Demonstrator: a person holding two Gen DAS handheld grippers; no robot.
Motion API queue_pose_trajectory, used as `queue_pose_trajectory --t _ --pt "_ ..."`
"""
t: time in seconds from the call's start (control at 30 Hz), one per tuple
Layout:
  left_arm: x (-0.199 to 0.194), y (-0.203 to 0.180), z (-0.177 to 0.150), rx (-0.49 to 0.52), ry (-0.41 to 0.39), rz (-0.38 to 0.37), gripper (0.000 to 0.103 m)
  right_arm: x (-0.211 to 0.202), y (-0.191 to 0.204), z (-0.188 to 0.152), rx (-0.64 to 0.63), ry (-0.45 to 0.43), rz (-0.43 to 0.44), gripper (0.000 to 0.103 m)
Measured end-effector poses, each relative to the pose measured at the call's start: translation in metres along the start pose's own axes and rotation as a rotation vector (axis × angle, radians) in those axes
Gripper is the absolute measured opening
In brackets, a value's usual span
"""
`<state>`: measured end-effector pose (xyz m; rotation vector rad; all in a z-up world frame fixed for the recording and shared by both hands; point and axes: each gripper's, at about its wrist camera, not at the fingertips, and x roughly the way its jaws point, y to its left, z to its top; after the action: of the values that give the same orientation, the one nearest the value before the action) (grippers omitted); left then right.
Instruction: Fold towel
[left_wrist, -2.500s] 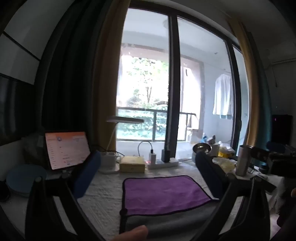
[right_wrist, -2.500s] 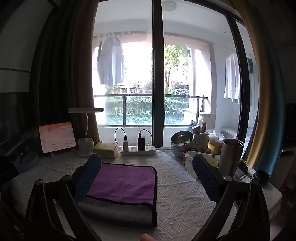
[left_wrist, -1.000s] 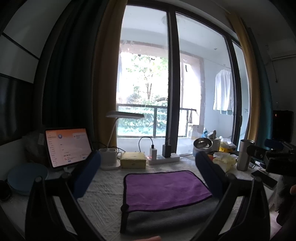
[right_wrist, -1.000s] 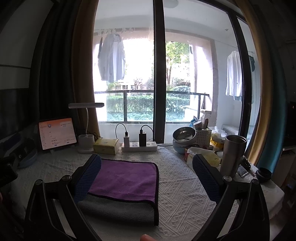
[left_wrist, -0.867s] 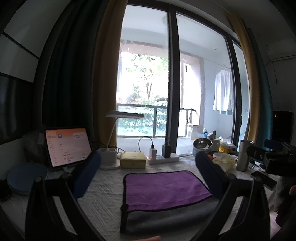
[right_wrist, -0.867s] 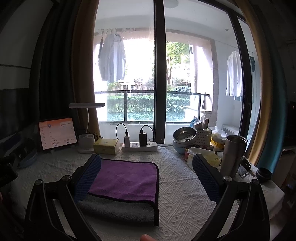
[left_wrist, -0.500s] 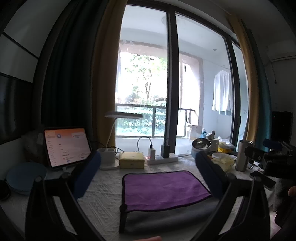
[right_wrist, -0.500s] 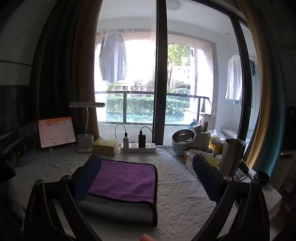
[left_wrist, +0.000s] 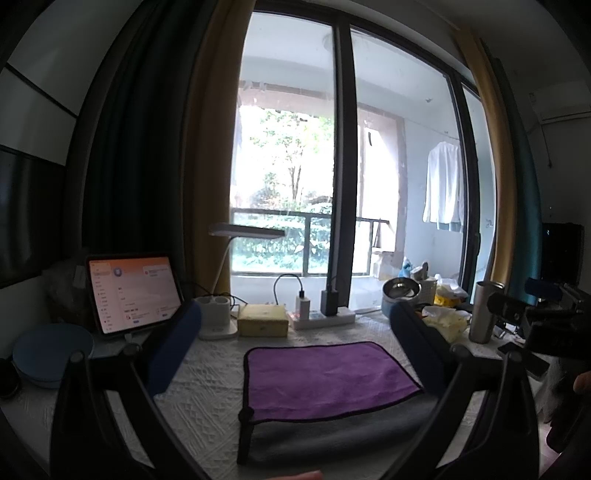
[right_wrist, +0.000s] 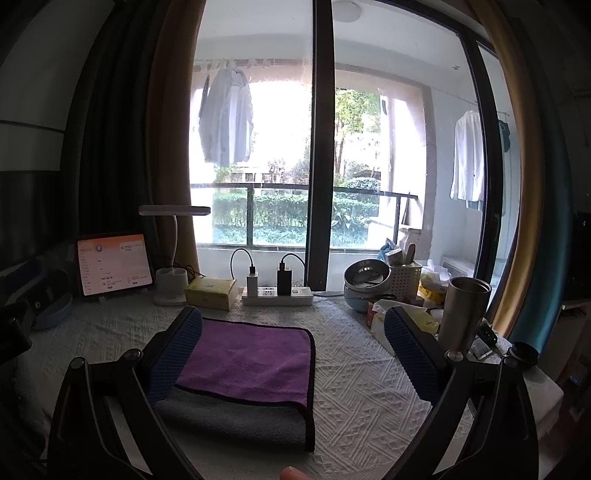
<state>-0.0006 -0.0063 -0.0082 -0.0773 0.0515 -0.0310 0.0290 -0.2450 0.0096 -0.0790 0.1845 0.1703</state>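
1. I hold my left gripper (left_wrist: 293, 345) above the near edge of the table, its blue-padded fingers (left_wrist: 173, 347) spread wide with nothing between them.
2. My right gripper (right_wrist: 293, 349) is released the same way, jaws wide apart and gripping nothing; its left pad hangs in front of the towel's left part in that view, though I cannot tell whether it touches the cloth.
3. The towel (left_wrist: 325, 373) lies flat on the white textured tablecloth (right_wrist: 362, 376), folded over so the purple face sits on top and a grey strip (right_wrist: 229, 415) of its other side shows along the near edge. It has a dark border.
4. Behind the towel stand a yellow box (left_wrist: 263, 319) and a white power strip (right_wrist: 277, 295) with two chargers plugged in, side by side.
5. To the left, a lit tablet (left_wrist: 133, 291) leans upright, with a white desk lamp (right_wrist: 173, 236) between it and the yellow box.
6. To the right sit stacked metal bowls (right_wrist: 366, 278), a white basket (right_wrist: 404, 277) and a steel tumbler (right_wrist: 466, 314).
7. Farthest off, the sliding glass door (right_wrist: 321, 147) looks onto a balcony where shirts (right_wrist: 226, 118) hang.
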Motion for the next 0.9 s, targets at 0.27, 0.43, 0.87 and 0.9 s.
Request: queue_pose_trajectory --t 0.27,0.43,0.87,0.9 --pt "-0.0004 0.0005 0.0006 -0.002 -0.002 -0.002 0.103 -0.0001 0.0002 -0.0003 0.0 0.0 0.0 0.101" --pt "-0.0005 0.0009 0.0017 -0.003 -0.004 -0.004 0.103 0.0006 0.0013 0.0003 -0.001 0.001 0.001 0.101" --pt "0.0046 0.0006 -0.0005 -0.005 0.024 0.004 0.103 0.0073 0.0013 -0.0029 0.0 0.018 0.009 0.101" --pt "0.0064 0.0005 -0.001 -0.003 0.031 0.007 0.103 0.0089 0.0002 -0.0038 0.001 0.022 0.009 0.101"
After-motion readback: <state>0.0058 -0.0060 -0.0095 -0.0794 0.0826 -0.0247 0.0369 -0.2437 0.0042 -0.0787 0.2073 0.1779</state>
